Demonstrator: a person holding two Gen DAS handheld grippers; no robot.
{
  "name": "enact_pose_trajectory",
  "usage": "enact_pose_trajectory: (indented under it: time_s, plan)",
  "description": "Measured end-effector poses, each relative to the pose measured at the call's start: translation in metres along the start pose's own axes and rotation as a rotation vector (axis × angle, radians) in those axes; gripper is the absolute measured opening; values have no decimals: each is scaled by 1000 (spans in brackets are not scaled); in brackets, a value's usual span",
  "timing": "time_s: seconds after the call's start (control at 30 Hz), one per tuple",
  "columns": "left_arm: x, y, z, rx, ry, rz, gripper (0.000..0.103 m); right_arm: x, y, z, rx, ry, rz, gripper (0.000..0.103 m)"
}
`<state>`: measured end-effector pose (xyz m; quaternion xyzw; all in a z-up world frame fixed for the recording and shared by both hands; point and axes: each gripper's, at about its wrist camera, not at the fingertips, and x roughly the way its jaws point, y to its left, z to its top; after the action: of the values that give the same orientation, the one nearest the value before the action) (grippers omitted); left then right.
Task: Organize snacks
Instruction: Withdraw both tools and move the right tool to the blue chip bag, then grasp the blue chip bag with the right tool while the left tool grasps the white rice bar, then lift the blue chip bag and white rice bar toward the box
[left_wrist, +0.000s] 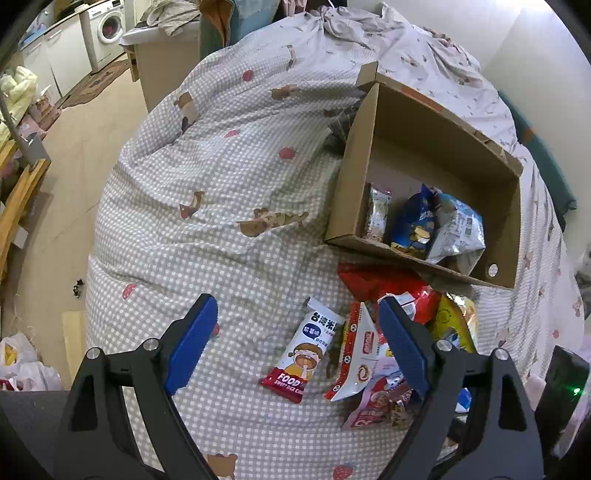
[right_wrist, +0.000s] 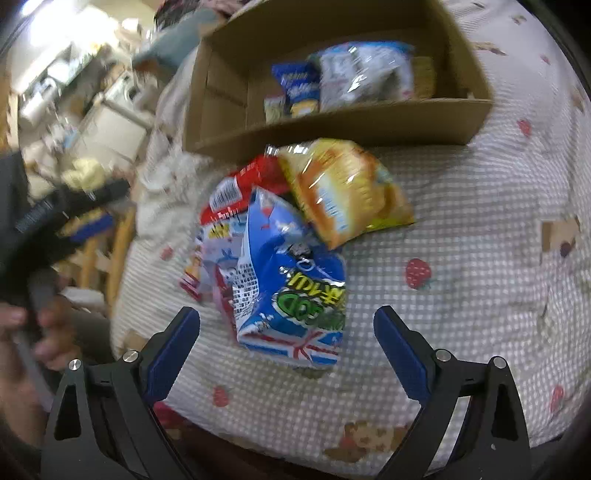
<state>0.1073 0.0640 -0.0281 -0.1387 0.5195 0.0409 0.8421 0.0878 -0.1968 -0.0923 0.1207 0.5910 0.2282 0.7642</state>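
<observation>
Left wrist view: left gripper (left_wrist: 297, 334) with blue pads on black arms, jaws spread wide and empty, poised above a grey-and-white checked quilt (left_wrist: 221, 221) printed with bears and strawberries. Between the fingers, flat on the quilt, a white-and-red rice-cake bar wrapper (left_wrist: 303, 354) showing a cartoon child; just beside it, a white-and-red striped roll-cake packet (left_wrist: 356, 356), partly behind the right-hand pad. Further right, a heap of mixed packets, among them a red foil bag (left_wrist: 384, 282) and a yellow bag (left_wrist: 452, 321). Beyond the heap, an open brown cardboard box (left_wrist: 354, 177) resting on the quilt and already holding a blue chip bag (left_wrist: 415, 221), a silvery bag (left_wrist: 460, 229) and a small silver sachet (left_wrist: 378, 212).

Right wrist view (motion-blurred): right gripper (right_wrist: 286, 339), jaws likewise wide apart, nothing clamped. Near its tips, a blue-and-white puffed snack bag (right_wrist: 291, 284) with green lettering and a flag motif, seemingly not touched by either pad. Behind that, an orange-yellow crinkled bag (right_wrist: 343, 192) overlapping a red packet (right_wrist: 243, 184), then the same cardboard box (right_wrist: 332, 125). At far left, a person's hand (right_wrist: 37, 332), blurred.
</observation>
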Motion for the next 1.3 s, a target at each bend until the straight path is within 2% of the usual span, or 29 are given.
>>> enact_pose_trajectory:
  time_s: [0.1, 0.2, 0.27, 0.33, 0.37, 0.4, 0.43, 0.67, 0.77, 0.83, 1.0, 1.23, 1.27, 1.3]
  plan:
    - [2, 0, 0, 6, 2, 19, 86, 12, 11, 2, -50, 0, -81, 97]
    - [1, 4, 2, -19, -11, 21, 86, 19, 13, 10, -76, 4, -115, 96]
    - [1, 6, 4, -26, -14, 23, 86, 24, 9, 11, -61, 28, -99, 79]
    - [2, 6, 5, -22, -14, 35, 86, 28, 4, 9, -45, 52, -98, 71]
    - [4, 6, 5, -18, -10, 40, 86, 28, 2, 8, -36, 56, -89, 62]
    - [6, 6, 5, -13, -4, 41, 86, 27, -1, 8, -36, 55, -91, 61]
    - [9, 5, 4, -6, 7, 43, 86, 24, -2, 8, -42, 46, -98, 53]
    - [27, -2, -7, 47, 82, 58, 86, 0, -13, 1, -45, 5, -72, 34]
    - [38, -3, -12, 64, 119, 67, 82, -18, -20, -4, -25, -33, -43, 33]
    - [46, -3, -15, 73, 148, 67, 71, -25, -28, -5, -2, -48, -1, 33]
    - [73, -10, -21, 124, 230, 80, 55, -48, -30, -10, -8, -117, 84, 33]
    - [101, -29, -38, 247, 308, 103, 53, -53, -37, -12, 5, -120, 95, 33]
    - [103, -32, -39, 261, 315, 106, 52, -53, -37, -12, 6, -120, 96, 33]
    - [105, -34, -41, 272, 322, 107, 46, -55, -39, -12, 6, -122, 96, 33]
